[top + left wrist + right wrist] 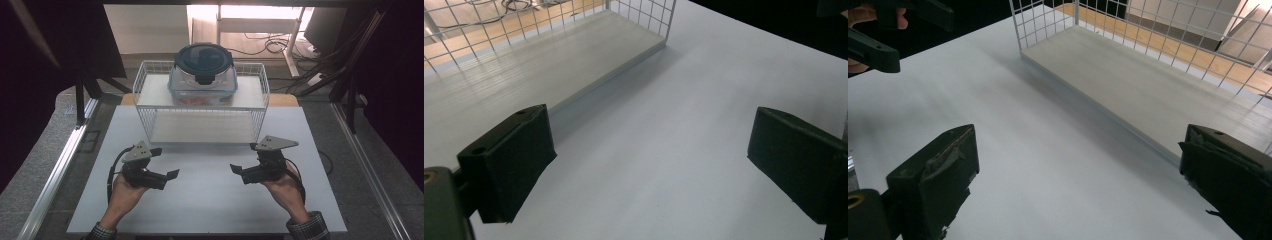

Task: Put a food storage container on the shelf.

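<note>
While both hand-held grippers, left [170,174] and right [235,170], are held spread and empty, the lidded container [203,75] risks being toppled off the wire rack [142,75] by an off-centre grasp.

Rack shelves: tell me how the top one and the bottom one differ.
The top shelf carries a lidded container; the bottom shelf has nothing on it. The top shelf sits high inside the wire rack; the bottom shelf lies at table level. Both are flat pale boards.

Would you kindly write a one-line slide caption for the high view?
Two open hand-held grippers, left and right, rest before a white wire rack carrying a lidded container.
</note>
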Available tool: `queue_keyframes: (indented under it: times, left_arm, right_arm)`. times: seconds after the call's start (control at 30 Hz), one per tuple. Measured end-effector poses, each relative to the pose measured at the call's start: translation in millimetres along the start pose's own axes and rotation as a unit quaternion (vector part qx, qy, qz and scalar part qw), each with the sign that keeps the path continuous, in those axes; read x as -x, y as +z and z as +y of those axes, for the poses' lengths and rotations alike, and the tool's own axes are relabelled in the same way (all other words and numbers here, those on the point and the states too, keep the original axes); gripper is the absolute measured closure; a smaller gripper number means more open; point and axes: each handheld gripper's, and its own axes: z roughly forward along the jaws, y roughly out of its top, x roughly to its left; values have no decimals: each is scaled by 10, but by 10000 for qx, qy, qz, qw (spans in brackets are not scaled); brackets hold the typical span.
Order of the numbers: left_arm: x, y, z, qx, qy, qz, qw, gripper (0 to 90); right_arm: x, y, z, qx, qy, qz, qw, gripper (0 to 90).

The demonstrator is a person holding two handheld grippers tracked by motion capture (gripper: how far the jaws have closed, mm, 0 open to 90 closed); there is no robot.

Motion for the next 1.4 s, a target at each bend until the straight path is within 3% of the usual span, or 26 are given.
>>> queue_keyframes:
  times: [0.23, 0.67, 1.13, 1.4]
  left_arm:
    - [83, -11, -71, -78, 160, 70, 9998, 44]
    - [155, -94, -265, -99, 40, -45, 9999, 29]
    - [274, -114, -456, -171, 123, -58, 9998, 13]
    - [299, -70, -574, -386, 213, -41, 9990, 3]
  right_arm:
    - [-45, 2, -91, 43, 29, -28, 10000, 13]
    - [-156, -76, -285, 30, 81, -19, 10000, 0]
    - [-247, -151, -481, -37, 24, -58, 10000, 0]
    - [-257, -150, -625, -117, 13, -188, 9998, 0]
